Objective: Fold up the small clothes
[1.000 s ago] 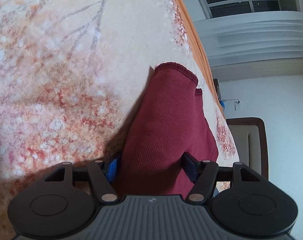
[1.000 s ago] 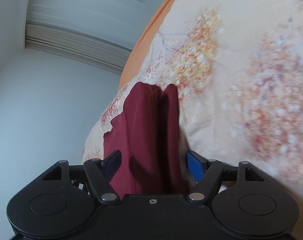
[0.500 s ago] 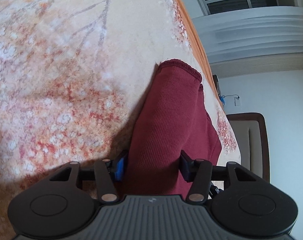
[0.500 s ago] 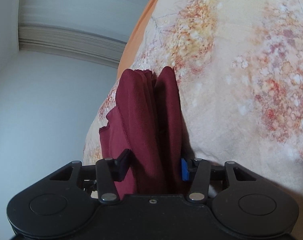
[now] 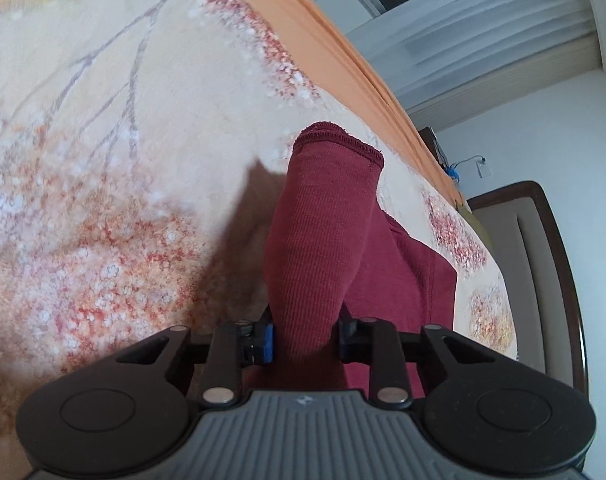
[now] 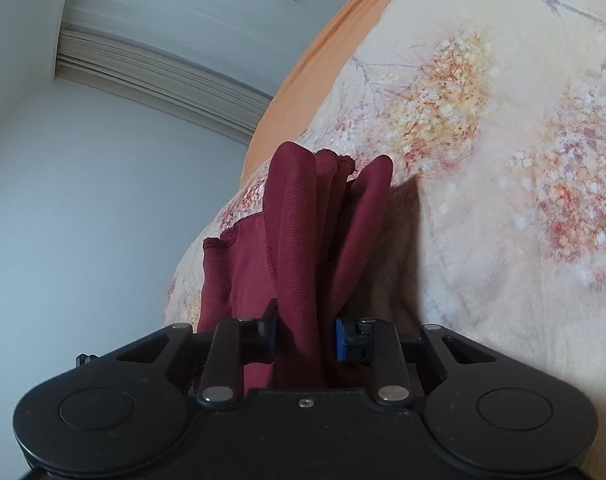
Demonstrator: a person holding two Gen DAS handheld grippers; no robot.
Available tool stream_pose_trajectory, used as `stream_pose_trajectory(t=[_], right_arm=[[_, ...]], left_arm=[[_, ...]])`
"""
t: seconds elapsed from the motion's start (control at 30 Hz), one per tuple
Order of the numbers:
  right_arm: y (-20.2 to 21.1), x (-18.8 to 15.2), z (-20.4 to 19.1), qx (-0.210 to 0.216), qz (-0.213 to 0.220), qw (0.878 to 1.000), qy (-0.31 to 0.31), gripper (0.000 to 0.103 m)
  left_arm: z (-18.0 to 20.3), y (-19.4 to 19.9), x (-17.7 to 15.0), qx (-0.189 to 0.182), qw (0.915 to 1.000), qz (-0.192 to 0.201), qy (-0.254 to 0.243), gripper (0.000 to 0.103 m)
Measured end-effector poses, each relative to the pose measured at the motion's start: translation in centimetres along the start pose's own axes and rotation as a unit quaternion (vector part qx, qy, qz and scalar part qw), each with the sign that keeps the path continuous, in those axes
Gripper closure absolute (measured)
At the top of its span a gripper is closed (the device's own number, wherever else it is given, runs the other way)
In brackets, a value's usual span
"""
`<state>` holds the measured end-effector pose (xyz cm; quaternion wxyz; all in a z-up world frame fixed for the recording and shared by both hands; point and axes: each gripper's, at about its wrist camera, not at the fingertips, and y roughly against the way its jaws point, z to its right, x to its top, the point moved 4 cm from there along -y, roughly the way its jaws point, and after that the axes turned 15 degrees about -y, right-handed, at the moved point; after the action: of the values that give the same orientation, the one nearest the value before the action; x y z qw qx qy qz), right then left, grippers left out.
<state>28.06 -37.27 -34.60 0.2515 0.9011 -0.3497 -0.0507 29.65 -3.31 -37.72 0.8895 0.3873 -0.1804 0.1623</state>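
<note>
Both jaws have narrowed: left gripper (image 5: 306,338) and right gripper (image 6: 306,338) now pinch the maroon knit garment (image 5: 323,236), bunched above the floral bedspread (image 5: 103,160), ready for folding.

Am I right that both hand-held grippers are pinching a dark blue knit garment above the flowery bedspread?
Not quite: the garment is dark red, as both wrist views show. The left hand-held gripper and the right hand-held gripper do pinch it above the flowery bedspread.
</note>
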Motion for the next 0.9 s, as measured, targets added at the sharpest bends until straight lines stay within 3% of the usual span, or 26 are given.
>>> stream_pose_trajectory(t=[0.53, 0.9], right_arm=[[1.9, -4.4, -4.4, 0.002, -0.011, 1.0, 0.025, 0.076], [-3.4, -10.0, -9.5, 0.009, -0.063, 0.996, 0.058, 0.076]], left_arm=[[0.9, 6.6, -1.1, -0.007, 0.9998, 0.017, 0.005, 0.075], [-3.7, 15.6, -2.4, 0.02, 0.9971, 0.063, 0.038, 0.074]])
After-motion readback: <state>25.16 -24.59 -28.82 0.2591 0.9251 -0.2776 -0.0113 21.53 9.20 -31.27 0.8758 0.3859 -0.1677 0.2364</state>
